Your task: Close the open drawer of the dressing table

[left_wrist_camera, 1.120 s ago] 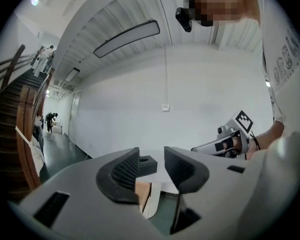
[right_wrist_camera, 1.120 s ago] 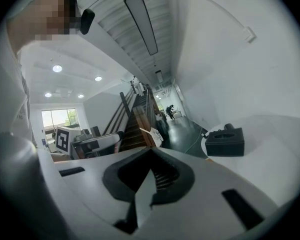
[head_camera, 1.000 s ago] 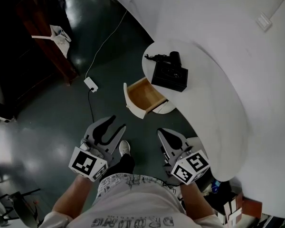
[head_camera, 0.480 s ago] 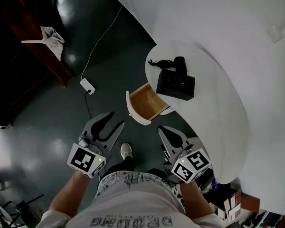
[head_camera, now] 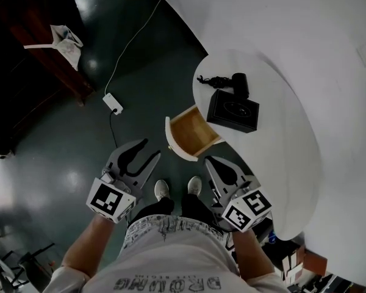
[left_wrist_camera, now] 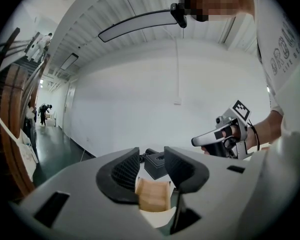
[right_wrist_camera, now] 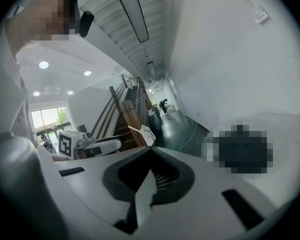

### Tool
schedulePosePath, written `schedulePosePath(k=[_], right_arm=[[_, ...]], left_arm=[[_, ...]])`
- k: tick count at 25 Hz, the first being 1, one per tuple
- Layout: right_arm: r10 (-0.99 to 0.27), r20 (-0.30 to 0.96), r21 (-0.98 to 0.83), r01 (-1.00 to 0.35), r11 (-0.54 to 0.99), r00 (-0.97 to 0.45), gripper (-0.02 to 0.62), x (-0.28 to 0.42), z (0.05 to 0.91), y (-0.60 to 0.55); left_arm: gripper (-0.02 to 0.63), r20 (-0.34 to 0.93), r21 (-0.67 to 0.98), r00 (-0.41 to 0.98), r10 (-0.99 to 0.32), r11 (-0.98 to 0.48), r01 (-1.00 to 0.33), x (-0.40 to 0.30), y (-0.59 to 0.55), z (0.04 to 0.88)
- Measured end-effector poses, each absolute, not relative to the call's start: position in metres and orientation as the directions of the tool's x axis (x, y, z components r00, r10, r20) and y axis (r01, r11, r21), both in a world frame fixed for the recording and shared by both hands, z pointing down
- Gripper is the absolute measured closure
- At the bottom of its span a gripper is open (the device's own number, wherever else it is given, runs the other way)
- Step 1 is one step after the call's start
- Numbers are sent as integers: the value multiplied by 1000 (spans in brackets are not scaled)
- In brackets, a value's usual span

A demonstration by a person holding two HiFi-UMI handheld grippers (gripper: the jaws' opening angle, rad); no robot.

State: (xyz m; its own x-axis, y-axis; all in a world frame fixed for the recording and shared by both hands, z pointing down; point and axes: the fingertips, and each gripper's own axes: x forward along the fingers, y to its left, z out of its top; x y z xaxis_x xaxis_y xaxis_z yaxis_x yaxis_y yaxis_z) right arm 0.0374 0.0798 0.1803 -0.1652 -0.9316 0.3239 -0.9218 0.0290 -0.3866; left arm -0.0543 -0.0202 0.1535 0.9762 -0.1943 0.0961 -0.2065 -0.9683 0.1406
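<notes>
Currently the wood-lined, white-fronted drawer (head_camera: 192,133) is seen pulled out near-left from the white oval dressing table (head_camera: 274,157); its front is faced by the left gripper (head_camera: 149,151), jaws parted and empty, the right gripper (head_camera: 212,163), closed on nothing, being held just right of it

— What are we seeing right of centre in the head view?
— We are looking at a black box (head_camera: 232,111), with a black hair dryer (head_camera: 239,84) lying just beside it toward the top of the frame.
— And on the dark floor (head_camera: 61,163)?
— We are finding a white power strip (head_camera: 113,103) left of centre, its white cable (head_camera: 134,38) running toward the top edge. A pair of shoes (head_camera: 161,190) is standing at lower centre.
— Anything higher up?
— In the left gripper view we are noticing a long ceiling light (left_wrist_camera: 135,25) across the top, and people (left_wrist_camera: 42,113) standing far off at the left edge.
</notes>
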Motion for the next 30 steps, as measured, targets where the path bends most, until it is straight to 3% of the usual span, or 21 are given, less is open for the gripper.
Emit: schedulePosePath(k=[15, 30], right_arm=[[-878, 337, -413, -891, 187, -341, 588, 86, 213, 21], [-722, 409, -448, -812, 374, -558, 588, 102, 267, -40]], left_arm=[[436, 150, 149, 940, -305, -933, -327, -11, -47, 199], [436, 276, 179, 839, -469, -833, -524, -2, -68, 280]])
